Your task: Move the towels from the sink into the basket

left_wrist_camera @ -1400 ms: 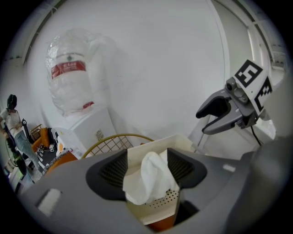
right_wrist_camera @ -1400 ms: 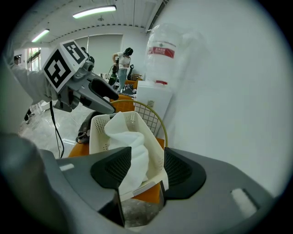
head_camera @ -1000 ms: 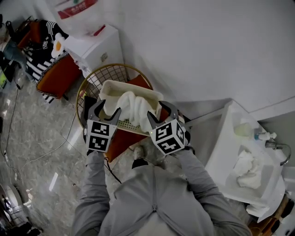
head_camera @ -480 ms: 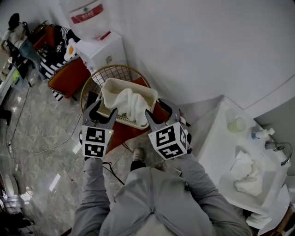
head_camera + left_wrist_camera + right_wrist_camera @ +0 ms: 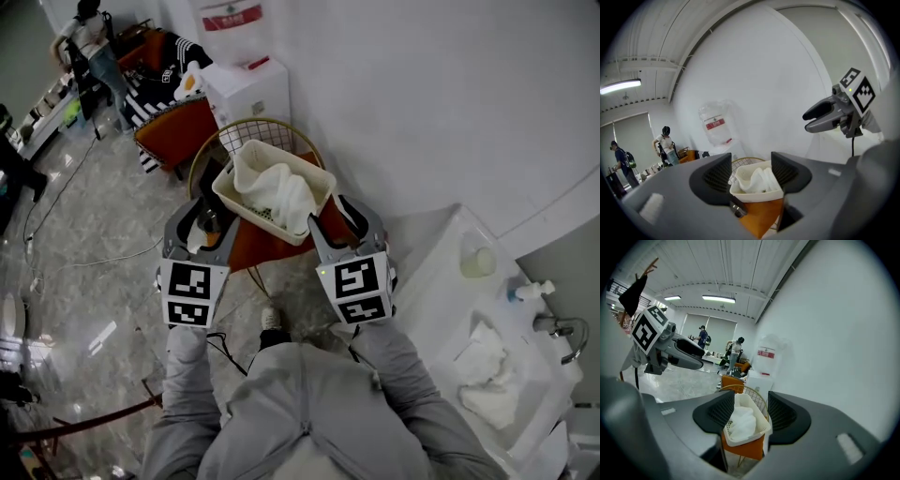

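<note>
Head view first: the left gripper (image 5: 199, 225) and right gripper (image 5: 339, 225) are held side by side in front of the person, both pointed at a cream plastic basket (image 5: 258, 217). Black-and-white square markers are carried on each cube, no letters though.

Both sets of jaws are parted roughly halfway, and nothing is gripped. In the left gripper view and the right gripper view only air is seen between the pads, with the basket lined up in the gap further off.

The basket is parked on an orange chair (image 5: 258, 251) with a gold wire back. One white towel (image 5: 279, 190) is already bunched up inside it. More white towels (image 5: 483, 375) are left in the sink (image 5: 530, 375) at the lower right, well apart from both grippers, just beside the tap (image 5: 555, 328).

As for writing: a red label (image 5: 230, 17) with white print is stuck on the water bottle on top of the white dispenser (image 5: 248, 89) behind the chair, but the text can't be read in any view, too small and soft.
</note>
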